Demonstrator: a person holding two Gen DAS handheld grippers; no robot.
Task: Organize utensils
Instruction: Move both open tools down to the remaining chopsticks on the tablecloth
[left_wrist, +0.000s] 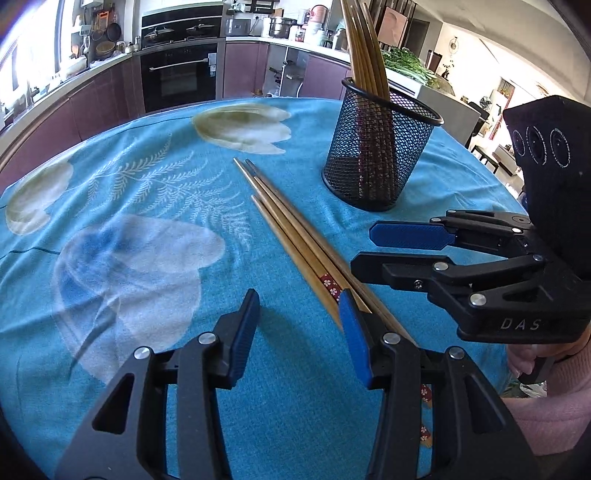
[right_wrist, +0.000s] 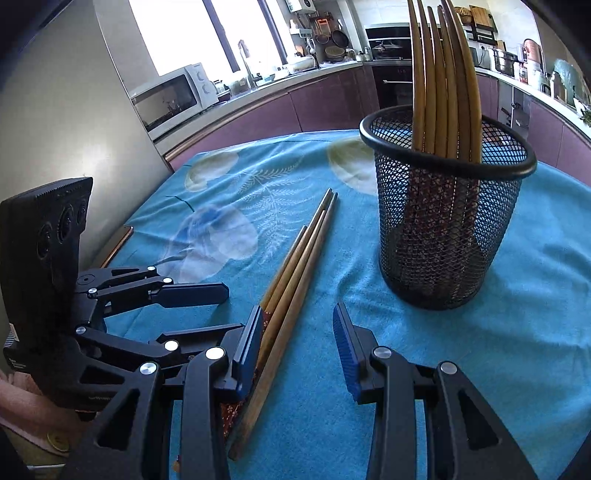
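Loose chopsticks (left_wrist: 295, 236): a small bundle of wooden sticks lying flat on the blue tablecloth (left_wrist: 147, 192), side by side and touching; thin tips point away from both grippers, patterned butt ends lie nearest; just ahead of the left gripper's right finger, and partly under the right gripper's left finger in its own view (right_wrist: 291, 280)
Mesh holder (left_wrist: 380, 147): black wire cup standing upright, ahead and to the right of the left gripper, ahead and slightly right of the right gripper (right_wrist: 447, 221); several chopsticks already stand in it, tips up, leaning together
Left gripper (left_wrist: 299, 332): jaws spread wide, holding nothing; its right pad sits against the bundle's near end
Right gripper (right_wrist: 295, 332): jaws apart, empty; the sticks lie along the inside of its left pad, so the bundle is nearly between the fingers
Handling, as a guess: light, stiff, smooth and round, so likely to roll or fan apart; not fragile
Where to grip: across the thicker patterned end, close to the butts, squeezing the whole bundle square so none slips out; the tapered tips give poor purchase
Risk: a stray stick sliding free on the lift; the light holder could tip if nudged on entry
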